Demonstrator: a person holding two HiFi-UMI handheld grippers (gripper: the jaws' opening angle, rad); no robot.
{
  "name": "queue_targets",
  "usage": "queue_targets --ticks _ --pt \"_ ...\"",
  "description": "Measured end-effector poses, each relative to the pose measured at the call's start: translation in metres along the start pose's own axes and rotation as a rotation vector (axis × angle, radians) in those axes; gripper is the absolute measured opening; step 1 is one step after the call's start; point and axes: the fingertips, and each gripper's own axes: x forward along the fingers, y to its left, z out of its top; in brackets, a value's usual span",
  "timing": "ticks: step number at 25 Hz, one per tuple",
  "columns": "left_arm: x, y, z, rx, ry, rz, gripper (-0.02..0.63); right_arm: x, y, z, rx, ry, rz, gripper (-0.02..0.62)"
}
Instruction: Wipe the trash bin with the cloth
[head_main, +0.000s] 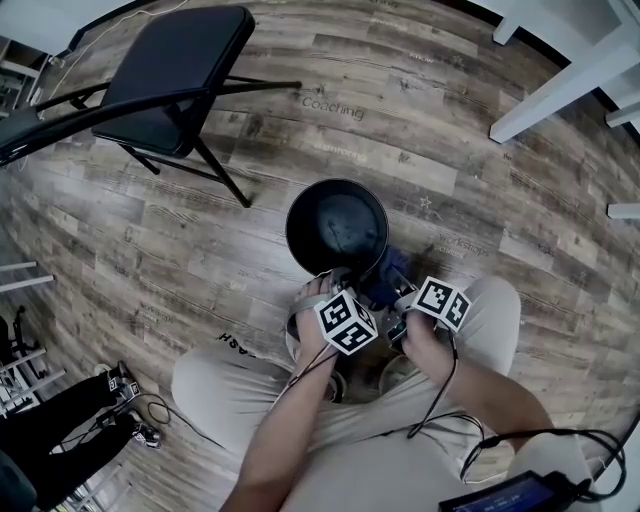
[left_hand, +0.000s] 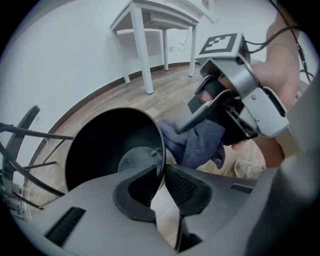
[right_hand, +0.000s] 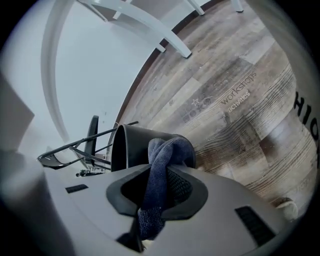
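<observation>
Left gripper (left_hand: 161, 181) clamps trash bin (left_hand: 107, 150) rim, seemingly firm; hold steady. Right gripper (right_hand: 156, 194) pinches cloth (right_hand: 167, 150); press flat along outer wall.

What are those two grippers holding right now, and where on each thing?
The right gripper pinches the blue cloth at a bunched fold; the left gripper clamps the black trash bin by its rim.

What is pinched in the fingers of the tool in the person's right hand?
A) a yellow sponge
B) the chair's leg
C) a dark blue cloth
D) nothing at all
C: in the right gripper view, a dark blue cloth is clamped between the fingers of the right gripper, in front of the black trash bin.
</observation>
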Motion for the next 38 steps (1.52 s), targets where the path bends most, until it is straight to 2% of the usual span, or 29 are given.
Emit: queue_targets --ticks 6,11,14,17,26,32,38 --pt "-0.002 -0.003 0.004 -0.116 -0.025 0.000 0.061 -0.009 0.025 -0.008 -0.006 0.017 0.082 0.069" --pt "-0.003 -0.010 0.016 -0.299 -0.073 -0.042 0.061 -0.008 0.040 -0.005 0.009 -0.011 0.187 0.069" --pt "-0.003 -0.010 0.019 -0.327 -0.076 -0.052 0.061 -0.003 0.032 -0.001 0.054 -0.048 0.193 0.069" --pt "-0.003 -0.010 0.019 -0.315 -0.066 -0.052 0.058 0.009 0.017 -0.003 0.111 -0.049 0.160 0.069" --pt "-0.003 -0.012 0.021 -0.289 -0.068 -0.042 0.057 0.071 -0.061 -0.014 0.296 -0.023 -0.011 0.069" --pt "-0.004 -0.012 0.021 -0.288 -0.078 -0.040 0.057 0.106 -0.100 -0.007 0.242 -0.022 -0.118 0.069" --pt "-0.005 -0.014 0.020 -0.258 -0.090 -0.025 0.054 0.128 -0.125 -0.013 0.186 0.027 -0.170 0.069"
